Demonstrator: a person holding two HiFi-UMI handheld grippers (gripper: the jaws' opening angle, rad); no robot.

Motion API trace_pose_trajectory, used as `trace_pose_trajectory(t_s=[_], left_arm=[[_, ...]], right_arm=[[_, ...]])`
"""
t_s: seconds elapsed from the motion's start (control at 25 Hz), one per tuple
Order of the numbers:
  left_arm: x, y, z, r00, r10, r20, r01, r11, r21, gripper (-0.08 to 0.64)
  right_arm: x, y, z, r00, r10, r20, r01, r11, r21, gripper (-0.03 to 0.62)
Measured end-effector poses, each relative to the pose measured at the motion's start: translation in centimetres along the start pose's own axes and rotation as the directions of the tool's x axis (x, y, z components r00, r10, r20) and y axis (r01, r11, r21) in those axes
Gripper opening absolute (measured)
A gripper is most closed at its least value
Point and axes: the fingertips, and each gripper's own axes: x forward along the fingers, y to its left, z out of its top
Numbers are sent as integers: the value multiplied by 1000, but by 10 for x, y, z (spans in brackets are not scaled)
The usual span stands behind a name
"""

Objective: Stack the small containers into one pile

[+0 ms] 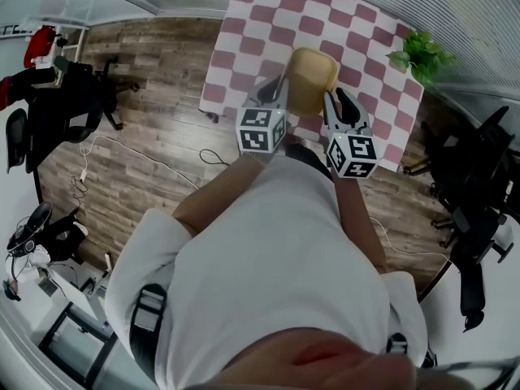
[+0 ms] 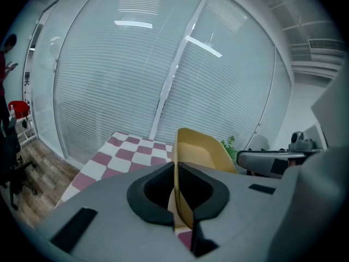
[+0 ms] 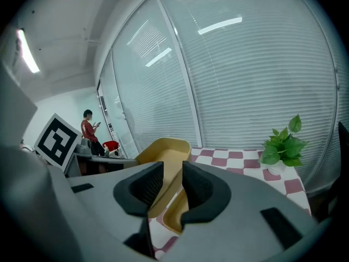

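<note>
Your left gripper (image 2: 175,171) was pinched shut on the near wall of the yellow container (image 2: 199,149). Its fingers (image 2: 151,194) met on that thin edge with no gap showing. In the head view the container (image 1: 313,80) sat between your two grippers, over the near half of the checked worktop (image 1: 268,23). From the left gripper view it looked raised off the cloth rather than resting on it.

Your right gripper (image 3: 172,168) was clamped on the opposite wall, its ribbed fingers (image 3: 204,190) pressing the yellow side from both faces. Below them a second yellow rim (image 3: 168,214) showed. Whether that was another container nested under the first, I couldn't tell. A potted plant (image 3: 283,143) stood at the far right corner, well apart.

You seemed to be in the carrying step, with a container held two-handed and not yet set down. No other loose containers showed on the worktop. The next move called for keeping both grips level, lining the container squarely over the pile, then lowering it straight so the walls slid in without wedging.
</note>
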Motion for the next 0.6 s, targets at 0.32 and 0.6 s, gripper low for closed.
trace_pose_trajectory(t_s=[0.32,0.6], left_arm=[[-1,-57,-18,999,22,24,-22,999,-24,43],[-3,-60,-15,999,16,31,-15,1000,-20,43]], right_arm=[[-36,-36,-13,999,45,-10,-45,999,-5,115],[-37,-38,-18,999,47,-23,-47,999,6,115]])
